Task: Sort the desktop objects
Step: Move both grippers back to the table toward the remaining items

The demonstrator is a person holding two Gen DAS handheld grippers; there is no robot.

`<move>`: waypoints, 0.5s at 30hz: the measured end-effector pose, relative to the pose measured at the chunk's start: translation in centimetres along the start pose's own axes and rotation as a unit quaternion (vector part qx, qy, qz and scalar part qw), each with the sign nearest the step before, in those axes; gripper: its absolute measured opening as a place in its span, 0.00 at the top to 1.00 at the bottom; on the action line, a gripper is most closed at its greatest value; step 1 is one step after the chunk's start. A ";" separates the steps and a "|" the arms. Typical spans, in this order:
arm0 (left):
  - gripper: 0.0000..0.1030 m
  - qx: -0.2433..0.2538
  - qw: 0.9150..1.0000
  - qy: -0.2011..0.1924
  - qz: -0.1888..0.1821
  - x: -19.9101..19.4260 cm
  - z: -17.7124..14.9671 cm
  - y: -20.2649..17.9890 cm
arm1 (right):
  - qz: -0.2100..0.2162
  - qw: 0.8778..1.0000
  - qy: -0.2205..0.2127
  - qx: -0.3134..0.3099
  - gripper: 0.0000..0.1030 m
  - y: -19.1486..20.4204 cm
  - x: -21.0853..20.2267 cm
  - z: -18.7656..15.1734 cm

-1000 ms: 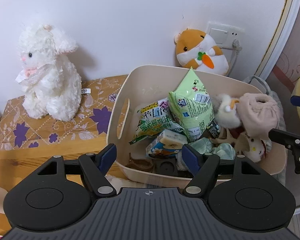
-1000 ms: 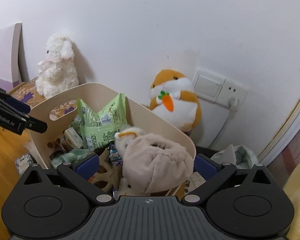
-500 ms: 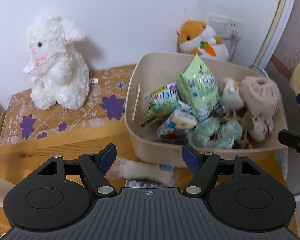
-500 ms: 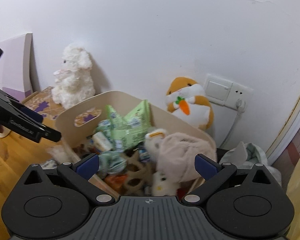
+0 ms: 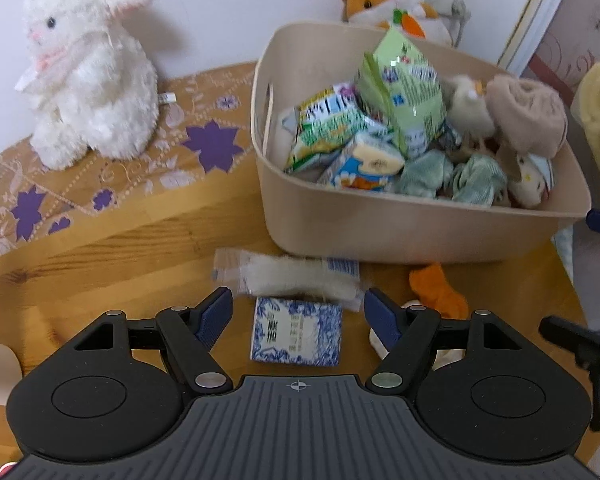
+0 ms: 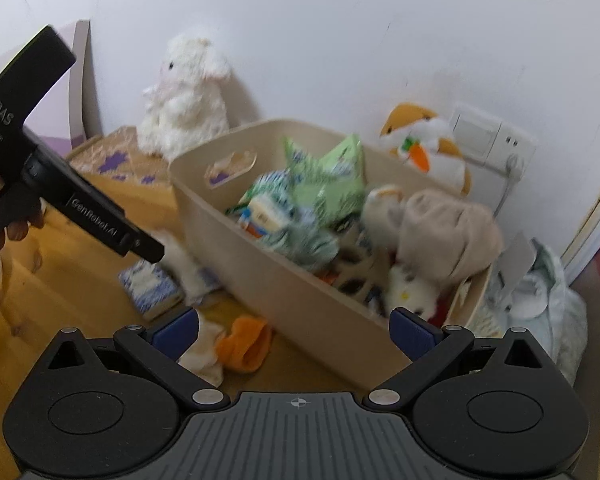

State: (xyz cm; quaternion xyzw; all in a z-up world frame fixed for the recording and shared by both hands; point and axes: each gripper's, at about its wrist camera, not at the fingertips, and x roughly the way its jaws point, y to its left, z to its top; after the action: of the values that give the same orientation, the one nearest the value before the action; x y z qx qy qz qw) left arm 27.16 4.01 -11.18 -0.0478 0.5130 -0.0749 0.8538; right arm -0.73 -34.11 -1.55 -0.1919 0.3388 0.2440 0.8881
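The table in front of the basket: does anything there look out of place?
Yes. A blue-patterned packet, a white fluffy item in a clear wrapper and an orange sock lie loose on the table, outside the full basket.

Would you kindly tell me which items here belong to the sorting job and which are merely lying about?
Job: beige bin, blue-white packet, white fluffy packet, orange sock.
Lying about: white rabbit plush, hamster plush, wall socket.
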 end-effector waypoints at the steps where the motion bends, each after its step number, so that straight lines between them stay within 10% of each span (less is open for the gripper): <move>1: 0.28 0.003 1.000 0.004 0.000 0.3 -0.1 0.0 | 0.001 1.000 0.005 0.003 0.00 0.3 0.2 -0.2; 15: 0.28 0.024 0.998 0.051 -0.011 3.1 -1.3 1.1 | 0.009 0.999 0.045 0.008 0.00 3.8 3.7 -1.5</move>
State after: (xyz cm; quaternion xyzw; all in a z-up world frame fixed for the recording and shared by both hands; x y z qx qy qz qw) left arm 27.57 4.55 -14.67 -0.0292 0.5529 -0.0992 0.8268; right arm -1.25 -30.65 -5.86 -0.1927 0.3820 0.2408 0.8712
